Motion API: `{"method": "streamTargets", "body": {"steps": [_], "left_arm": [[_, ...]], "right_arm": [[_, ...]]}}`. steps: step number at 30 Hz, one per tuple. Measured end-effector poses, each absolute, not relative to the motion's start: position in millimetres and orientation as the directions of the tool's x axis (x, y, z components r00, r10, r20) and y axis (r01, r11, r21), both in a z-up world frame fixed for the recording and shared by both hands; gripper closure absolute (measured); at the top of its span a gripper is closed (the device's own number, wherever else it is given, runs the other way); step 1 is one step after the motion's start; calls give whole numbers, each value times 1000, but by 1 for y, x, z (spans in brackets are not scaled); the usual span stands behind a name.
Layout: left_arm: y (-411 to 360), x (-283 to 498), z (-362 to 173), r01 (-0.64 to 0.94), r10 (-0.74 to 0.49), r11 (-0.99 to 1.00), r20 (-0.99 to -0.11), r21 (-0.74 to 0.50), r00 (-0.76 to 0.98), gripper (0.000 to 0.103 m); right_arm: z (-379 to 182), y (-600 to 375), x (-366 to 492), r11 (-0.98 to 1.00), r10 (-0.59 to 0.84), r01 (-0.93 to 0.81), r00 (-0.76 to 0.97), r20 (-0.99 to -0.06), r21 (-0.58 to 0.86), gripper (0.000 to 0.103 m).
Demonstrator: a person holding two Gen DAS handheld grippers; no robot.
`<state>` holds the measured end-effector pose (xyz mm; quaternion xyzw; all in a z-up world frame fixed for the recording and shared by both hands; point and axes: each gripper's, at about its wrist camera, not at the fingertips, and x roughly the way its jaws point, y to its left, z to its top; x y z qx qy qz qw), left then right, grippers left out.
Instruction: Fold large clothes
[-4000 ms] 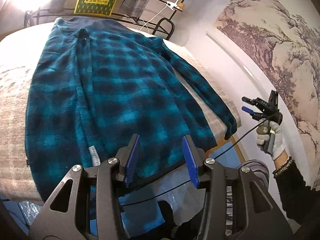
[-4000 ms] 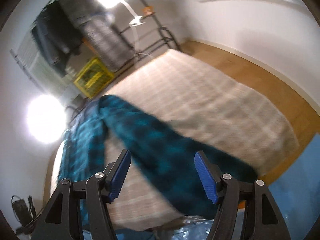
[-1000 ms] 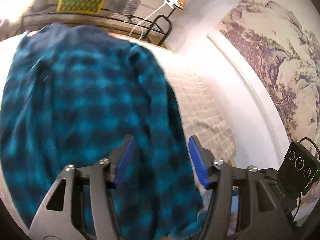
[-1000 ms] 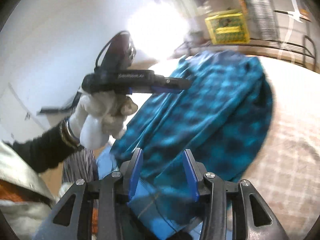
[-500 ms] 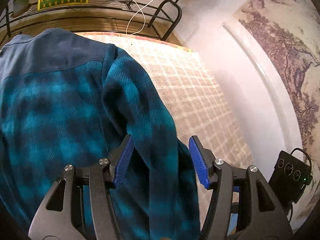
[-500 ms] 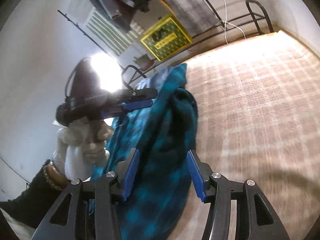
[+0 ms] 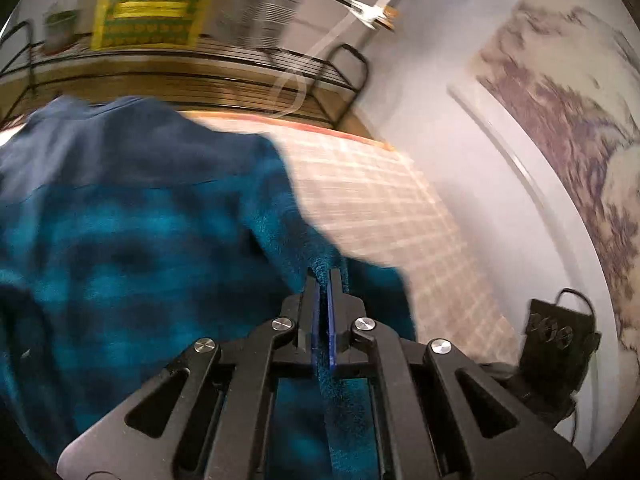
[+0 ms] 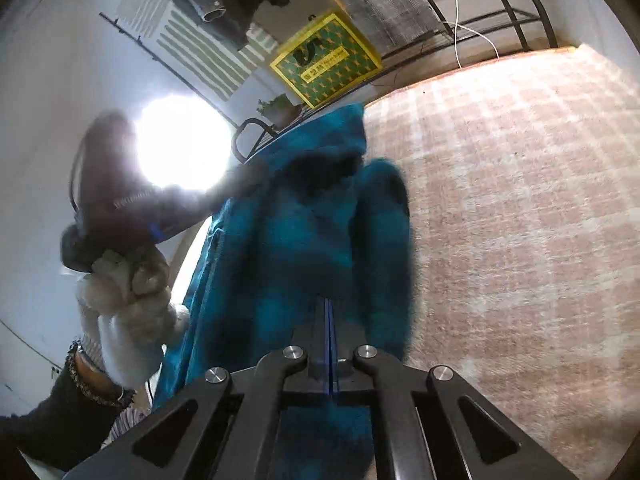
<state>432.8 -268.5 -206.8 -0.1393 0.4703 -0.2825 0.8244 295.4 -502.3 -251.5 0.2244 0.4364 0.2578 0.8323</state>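
Whereas both pairs of jaws stood wide apart half a second ago, each is now pressed together on the teal plaid fleece robe (image 7: 132,240). On the left wrist view, the left gripper (image 7: 323,276) is seen clamped on a raised ridge of the robe's edge, the fabric pinched between the blue pads (image 7: 316,320) and running down behind them. Left of the jaws the robe is spread broadly, its plain navy yoke lying ahead and to the left. Right of the jaws the checked beige bed cover (image 7: 380,208) is exposed, and far to the right a black control box (image 7: 560,336) is seen against the wall.

On the right wrist view, the gloved left hand (image 8: 128,292) is seen far left of the jaws, gripping the other tool under a bright lamp (image 8: 182,146). The right gripper (image 8: 328,312) is closed on a fold of the robe (image 8: 288,240), which is bunched ahead of the jaws and hangs behind them. Ahead, on a black metal rack (image 8: 516,12), a yellow and green box (image 8: 326,60) is held, with a small potted plant (image 8: 280,108) beside it. The bed cover (image 8: 520,200) fills the right.
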Motion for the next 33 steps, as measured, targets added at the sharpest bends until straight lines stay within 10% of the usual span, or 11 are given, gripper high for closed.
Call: {"method": "streamTargets", "body": {"steps": [4, 7, 8, 14, 17, 24, 28, 29, 33], "left_arm": [[-238, 436, -238, 268, -560, 828, -739, -492, 374, 103], [-233, 437, -250, 248, -577, 817, -729, -521, 368, 103], [-233, 439, -253, 245, -584, 812, -725, -530, 366, 103], [-242, 443, -254, 277, -616, 788, -707, -550, 348, 103], [-250, 456, -251, 267, -592, 806, -735, -529, 331, 90], [-282, 516, -227, 295, -573, 818, -737, -493, 359, 52], [-310, 549, -241, 306, -514, 851, -796, -426, 320, 56], [-313, 550, -244, 312, -511, 851, -801, -422, 312, 93], [-318, 548, -242, 347, -526, 839, -787, -419, 323, 102]], "right_arm": [[-247, -509, 293, 742, 655, -265, 485, -580, 616, 98], [-246, -518, 308, 715, 662, -218, 515, -544, 664, 34], [-246, -520, 314, 715, 655, -205, 531, -538, 669, 32], [-258, -517, 369, 739, 614, -146, 550, -567, 658, 38], [-267, -505, 388, 745, 619, -145, 514, -594, 651, 96], [-258, -498, 372, 800, 564, -184, 552, -614, 571, 99], [-256, -499, 371, 807, 558, -190, 557, -615, 560, 99], [-256, -499, 371, 809, 556, -193, 557, -616, 555, 99], [-254, -500, 372, 812, 553, -199, 563, -614, 549, 99]]}}
